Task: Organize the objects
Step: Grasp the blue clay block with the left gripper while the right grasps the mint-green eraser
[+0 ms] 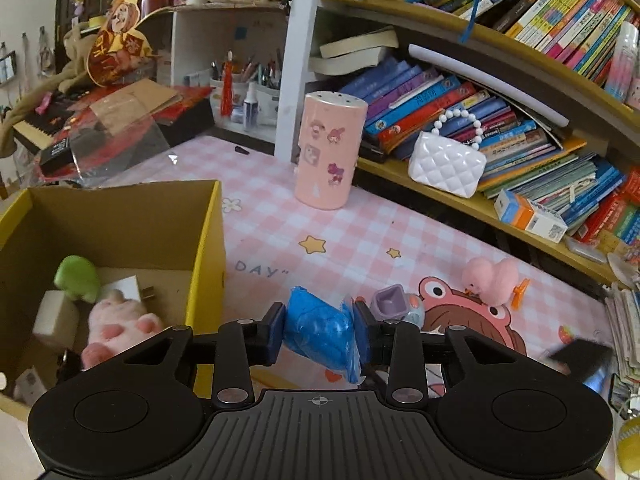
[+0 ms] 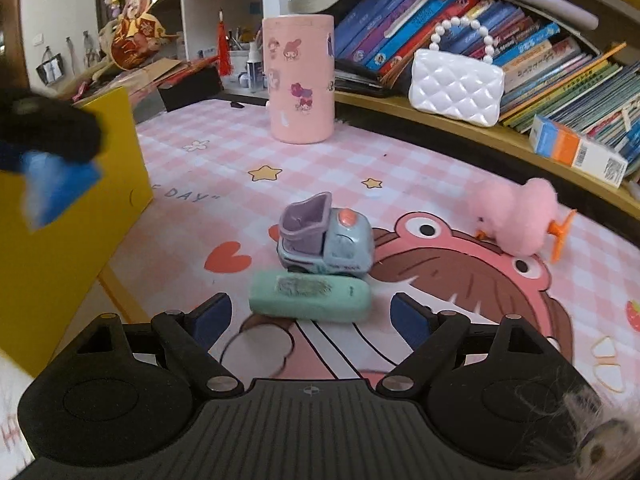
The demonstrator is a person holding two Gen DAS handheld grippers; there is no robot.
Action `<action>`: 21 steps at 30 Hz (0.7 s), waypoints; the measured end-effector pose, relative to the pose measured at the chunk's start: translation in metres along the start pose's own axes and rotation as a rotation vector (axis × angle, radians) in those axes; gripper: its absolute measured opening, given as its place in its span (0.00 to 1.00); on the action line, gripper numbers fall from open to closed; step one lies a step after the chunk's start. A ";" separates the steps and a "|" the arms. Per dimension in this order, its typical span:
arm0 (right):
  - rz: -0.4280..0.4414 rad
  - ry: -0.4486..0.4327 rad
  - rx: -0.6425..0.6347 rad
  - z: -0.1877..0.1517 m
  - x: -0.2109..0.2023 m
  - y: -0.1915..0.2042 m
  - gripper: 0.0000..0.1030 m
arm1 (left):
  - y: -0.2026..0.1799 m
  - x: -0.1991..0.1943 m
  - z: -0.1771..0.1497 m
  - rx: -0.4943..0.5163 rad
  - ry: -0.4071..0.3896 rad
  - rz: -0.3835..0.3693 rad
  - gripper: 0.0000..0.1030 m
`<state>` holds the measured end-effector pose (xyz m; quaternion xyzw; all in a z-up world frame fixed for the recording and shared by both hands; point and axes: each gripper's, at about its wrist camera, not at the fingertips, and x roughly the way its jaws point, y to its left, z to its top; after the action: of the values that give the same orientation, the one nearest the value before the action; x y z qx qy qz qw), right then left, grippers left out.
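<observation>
Blue and crinkly, the plastic packet (image 1: 320, 330) is pinched between the narrowed fingers of the left gripper (image 1: 319, 334), above the mat and just right of the yellow box (image 1: 208, 240). The right gripper (image 2: 310, 312) stands wide, empty, nearest the mint eraser (image 2: 309, 297). Its long axis lies crosswise, spanning the gap between the fingers, with the toy truck (image 2: 326, 242) touching behind.

left gripper (image 1: 319, 338): clamped on a load | right gripper (image 2: 310, 316): jaws spread

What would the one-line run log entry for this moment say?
left gripper: shut on blue plastic packet | right gripper: open, before mint-green rectangular eraser | yellow cardboard box: left
</observation>
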<state>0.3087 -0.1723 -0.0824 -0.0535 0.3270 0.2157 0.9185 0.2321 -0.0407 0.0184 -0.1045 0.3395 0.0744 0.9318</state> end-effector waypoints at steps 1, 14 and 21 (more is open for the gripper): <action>0.004 0.002 0.014 0.001 0.003 0.000 0.83 | 0.001 -0.001 -0.002 0.002 0.004 0.002 0.33; -0.081 -0.048 0.101 0.006 -0.021 -0.004 0.65 | 0.012 -0.031 -0.013 0.019 -0.008 -0.054 0.33; -0.099 -0.055 0.136 -0.005 -0.076 0.005 0.65 | 0.015 -0.056 -0.026 0.065 -0.016 -0.120 0.33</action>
<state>0.2512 -0.1961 -0.0390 -0.0013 0.3124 0.1487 0.9382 0.1700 -0.0365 0.0332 -0.0936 0.3275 0.0080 0.9402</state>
